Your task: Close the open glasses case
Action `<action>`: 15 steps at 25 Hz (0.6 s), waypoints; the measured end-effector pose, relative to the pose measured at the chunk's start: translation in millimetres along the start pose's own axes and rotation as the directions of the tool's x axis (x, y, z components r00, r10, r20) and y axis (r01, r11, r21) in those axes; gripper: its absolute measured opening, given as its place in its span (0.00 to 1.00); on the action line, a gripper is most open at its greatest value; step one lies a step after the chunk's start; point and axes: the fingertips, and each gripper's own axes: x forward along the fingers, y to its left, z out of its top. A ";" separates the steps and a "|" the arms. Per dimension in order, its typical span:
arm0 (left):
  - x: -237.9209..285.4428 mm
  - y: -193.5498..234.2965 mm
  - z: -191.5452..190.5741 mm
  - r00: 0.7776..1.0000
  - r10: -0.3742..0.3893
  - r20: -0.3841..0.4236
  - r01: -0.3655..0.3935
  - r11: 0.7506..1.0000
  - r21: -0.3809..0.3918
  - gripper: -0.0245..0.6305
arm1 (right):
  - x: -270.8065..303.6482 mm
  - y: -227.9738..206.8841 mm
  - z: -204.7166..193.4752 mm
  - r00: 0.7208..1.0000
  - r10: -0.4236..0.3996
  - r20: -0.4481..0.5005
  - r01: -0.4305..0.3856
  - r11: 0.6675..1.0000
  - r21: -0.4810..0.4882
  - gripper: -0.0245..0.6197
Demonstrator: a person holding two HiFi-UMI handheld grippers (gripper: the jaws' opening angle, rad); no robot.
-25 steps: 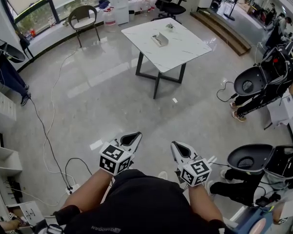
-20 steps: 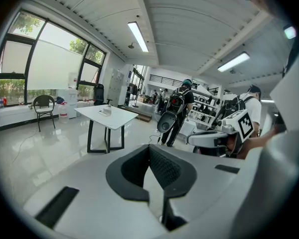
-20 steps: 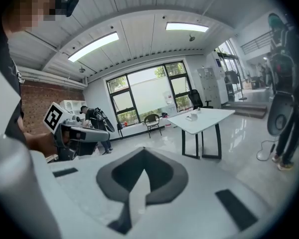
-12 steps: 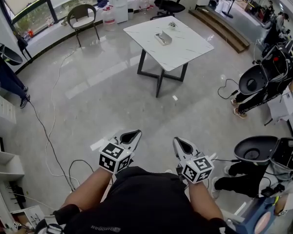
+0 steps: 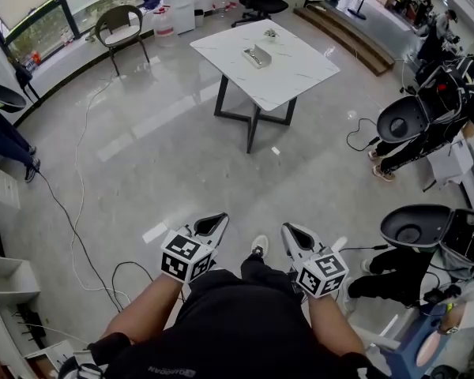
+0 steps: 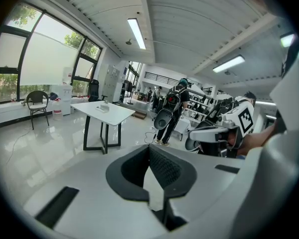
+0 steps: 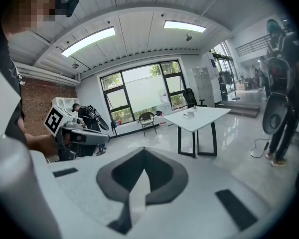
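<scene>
In the head view we see the left gripper [image 5: 214, 224] and the right gripper [image 5: 292, 235] held side by side at waist height over the glossy grey floor [image 5: 166, 133]. Each has its black-and-white marker cube turned toward us. Far ahead, well apart from both, stands a white marble-patterned square table on a black frame [image 5: 300, 73]. The small grey box-shaped glasses case [image 5: 257, 56] lies near the middle of that surface, too small for us to judge how its lid stands. A dark-framed chair with a pale seat [image 5: 118, 24] stands by the windows.

In the left gripper view we find the left gripper [image 6: 150, 148] with its dark-padded fingers [image 6: 169, 168] brought together at the tips. Nothing is held between them, and only a thin wedge of floor shows behind the tips. The table [image 6: 114, 114] stands left of centre in the distance with the glasses case [image 6: 103, 108] on it. The right gripper [image 6: 197, 133] shows at the right, level with this one.

In the right gripper view the right gripper [image 7: 143, 151] likewise has its fingers [image 7: 162, 176] closed tip to tip, with nothing between them. The table [image 7: 209, 117] stands right of centre, far off, carrying the glasses case [image 7: 191, 115]. The left gripper [image 7: 99, 137] shows at the left.
</scene>
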 end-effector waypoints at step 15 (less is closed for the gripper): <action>77.5 48.9 57.3 0.999 0.036 -0.009 -0.036 0.999 0.014 0.04 | 85.5 -66.5 61.8 0.997 0.066 0.037 -0.064 0.997 -0.034 0.04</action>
